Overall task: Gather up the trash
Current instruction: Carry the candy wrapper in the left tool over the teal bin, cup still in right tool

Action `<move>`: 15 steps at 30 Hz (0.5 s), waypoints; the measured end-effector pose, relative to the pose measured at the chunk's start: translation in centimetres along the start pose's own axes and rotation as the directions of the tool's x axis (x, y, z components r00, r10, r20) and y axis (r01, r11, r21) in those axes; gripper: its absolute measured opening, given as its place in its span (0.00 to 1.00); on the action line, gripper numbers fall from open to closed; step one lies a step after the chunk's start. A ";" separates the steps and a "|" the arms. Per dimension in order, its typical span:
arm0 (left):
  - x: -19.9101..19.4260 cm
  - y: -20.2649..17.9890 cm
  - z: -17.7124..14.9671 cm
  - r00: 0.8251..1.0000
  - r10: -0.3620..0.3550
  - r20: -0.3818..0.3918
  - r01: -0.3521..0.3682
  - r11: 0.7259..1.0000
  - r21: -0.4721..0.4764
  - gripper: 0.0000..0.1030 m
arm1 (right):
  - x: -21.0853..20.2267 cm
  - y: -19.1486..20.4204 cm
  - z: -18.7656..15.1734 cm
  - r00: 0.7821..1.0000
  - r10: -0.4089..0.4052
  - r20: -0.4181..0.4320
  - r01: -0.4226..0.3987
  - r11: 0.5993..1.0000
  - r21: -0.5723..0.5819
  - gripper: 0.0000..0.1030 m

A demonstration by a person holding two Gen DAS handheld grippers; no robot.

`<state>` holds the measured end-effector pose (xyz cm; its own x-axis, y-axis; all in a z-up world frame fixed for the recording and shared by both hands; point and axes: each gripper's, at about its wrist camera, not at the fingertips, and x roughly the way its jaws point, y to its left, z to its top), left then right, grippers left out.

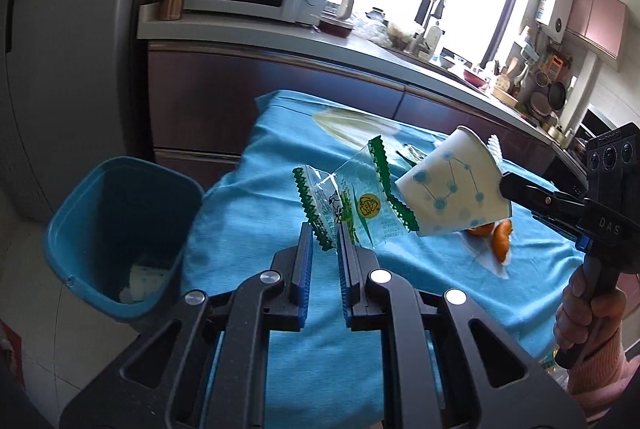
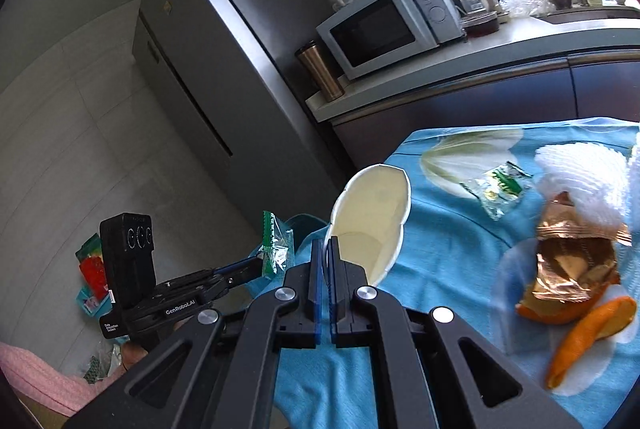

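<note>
Left wrist view: the left gripper [image 1: 325,235] pinches a clear green-edged wrapper [image 1: 352,203] above the blue-clothed surface [image 1: 280,309]; a blue bin [image 1: 116,225] stands lower left. Right wrist view: the right gripper [image 2: 326,253] clamps a paper cup [image 2: 372,213] by its rim; orange peel [image 2: 580,333] and foil [image 2: 572,265] lie right.

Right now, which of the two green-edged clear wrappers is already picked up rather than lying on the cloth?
The green-edged wrapper pinched in the left claw, lifted beside the paper cup. The other wrapper lies crumpled on the blue tablecloth, untouched.
</note>
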<state>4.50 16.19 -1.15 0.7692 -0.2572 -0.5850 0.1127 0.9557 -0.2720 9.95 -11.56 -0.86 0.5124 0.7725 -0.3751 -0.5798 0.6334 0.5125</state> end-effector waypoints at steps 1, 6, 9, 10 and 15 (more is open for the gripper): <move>-0.4 0.8 0.1 1.000 0.015 0.008 -0.015 1.000 -0.011 0.12 | 0.7 0.4 0.2 1.000 0.011 -0.009 -0.011 1.000 -0.008 0.02; -1.6 4.4 0.3 0.996 0.087 0.032 -0.085 0.995 -0.059 0.12 | 3.9 2.0 0.9 0.997 0.057 -0.055 -0.059 0.998 -0.038 0.02; -2.2 6.3 0.4 0.991 0.127 0.041 -0.123 0.989 -0.080 0.12 | 5.2 2.8 1.0 0.994 0.080 -0.078 -0.084 0.995 -0.049 0.02; -2.3 7.0 0.4 0.989 0.140 0.041 -0.136 0.987 -0.088 0.12 | 5.7 3.1 1.1 0.993 0.087 -0.084 -0.092 0.994 -0.052 0.02; -2.6 9.6 0.6 0.980 0.192 0.042 -0.186 0.975 -0.125 0.12 | 8.5 4.4 1.5 0.987 0.111 -0.119 -0.119 0.990 -0.069 0.02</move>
<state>3.91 26.13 -1.77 0.8024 -0.0624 -0.5936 -0.1114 0.9614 -0.2516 12.73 -2.29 -0.60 0.3661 0.8376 -0.4054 -0.6790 0.5383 0.4991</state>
